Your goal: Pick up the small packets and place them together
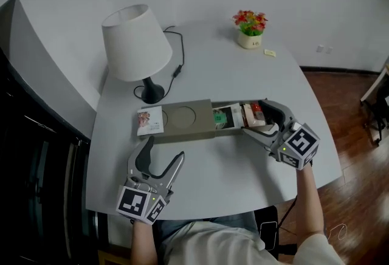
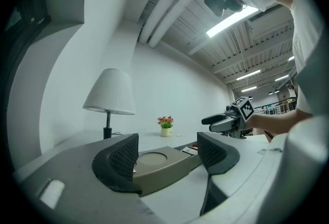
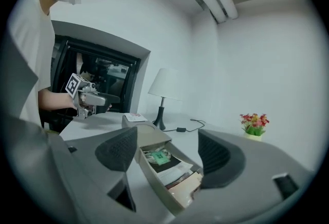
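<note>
A flat grey box (image 1: 182, 118) with a round recess lies mid-table. Its drawer (image 1: 238, 128) is slid out to the right. Small packets lie in the drawer: a green one (image 1: 219, 118), a white one (image 1: 234, 117) and a red-brown one (image 1: 252, 113). Another printed packet (image 1: 150, 120) rests at the box's left end. My right gripper (image 1: 255, 117) straddles the drawer's far end. In the right gripper view the drawer (image 3: 154, 182) sits between the open jaws with gaps at both pads. My left gripper (image 1: 163, 151) is open and empty, short of the box (image 2: 159, 162).
A white-shaded lamp (image 1: 135, 45) with a black cord (image 1: 179, 60) stands behind the box at the left. A small flower pot (image 1: 250, 30) and a yellow slip (image 1: 270, 53) are at the far edge. Dark glass panels are at the left, wooden floor at the right.
</note>
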`<state>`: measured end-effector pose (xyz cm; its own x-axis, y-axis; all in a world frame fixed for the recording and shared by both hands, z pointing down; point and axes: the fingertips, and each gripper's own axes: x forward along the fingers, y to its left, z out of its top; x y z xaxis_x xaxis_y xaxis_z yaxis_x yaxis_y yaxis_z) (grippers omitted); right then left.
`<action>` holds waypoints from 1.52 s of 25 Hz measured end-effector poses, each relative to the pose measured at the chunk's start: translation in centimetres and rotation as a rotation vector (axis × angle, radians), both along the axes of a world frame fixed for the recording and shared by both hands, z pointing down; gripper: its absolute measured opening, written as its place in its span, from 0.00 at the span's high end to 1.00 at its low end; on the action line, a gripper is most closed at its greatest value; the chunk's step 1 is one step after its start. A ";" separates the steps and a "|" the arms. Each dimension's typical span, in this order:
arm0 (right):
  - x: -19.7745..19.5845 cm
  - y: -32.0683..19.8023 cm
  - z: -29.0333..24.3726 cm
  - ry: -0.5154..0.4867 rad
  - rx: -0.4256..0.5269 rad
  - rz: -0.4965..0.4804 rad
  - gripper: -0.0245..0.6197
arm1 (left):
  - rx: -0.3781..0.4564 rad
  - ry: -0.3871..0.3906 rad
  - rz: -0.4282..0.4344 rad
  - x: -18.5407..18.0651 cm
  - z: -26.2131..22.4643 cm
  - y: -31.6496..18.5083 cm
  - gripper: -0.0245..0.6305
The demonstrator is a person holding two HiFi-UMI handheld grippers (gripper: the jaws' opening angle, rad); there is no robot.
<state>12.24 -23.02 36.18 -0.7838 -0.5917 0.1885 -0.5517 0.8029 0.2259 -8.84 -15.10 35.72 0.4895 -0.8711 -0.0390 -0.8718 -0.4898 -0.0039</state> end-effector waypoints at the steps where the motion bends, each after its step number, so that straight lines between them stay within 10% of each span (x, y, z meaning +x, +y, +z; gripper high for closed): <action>1: 0.1 -0.6 0.1 0.017 -0.016 -0.013 0.40 | -0.001 0.001 -0.001 -0.1 0.0 0.0 0.43; 7: -1.3 -3.3 3.6 0.383 -0.143 -0.199 0.40 | -0.009 -0.003 0.010 -0.2 0.0 0.1 0.43; 20: -7.3 -6.8 11.0 0.694 -0.348 -0.360 0.40 | -0.022 0.032 -0.029 -2.4 0.4 0.8 0.43; 22: -7.0 -6.7 11.4 0.748 -0.335 -0.362 0.53 | -0.018 0.035 -0.036 -3.0 0.1 0.9 0.43; 38: -7.0 -5.3 14.1 0.930 -0.393 -0.414 0.71 | 0.016 0.076 -0.058 -4.3 -1.1 2.5 0.43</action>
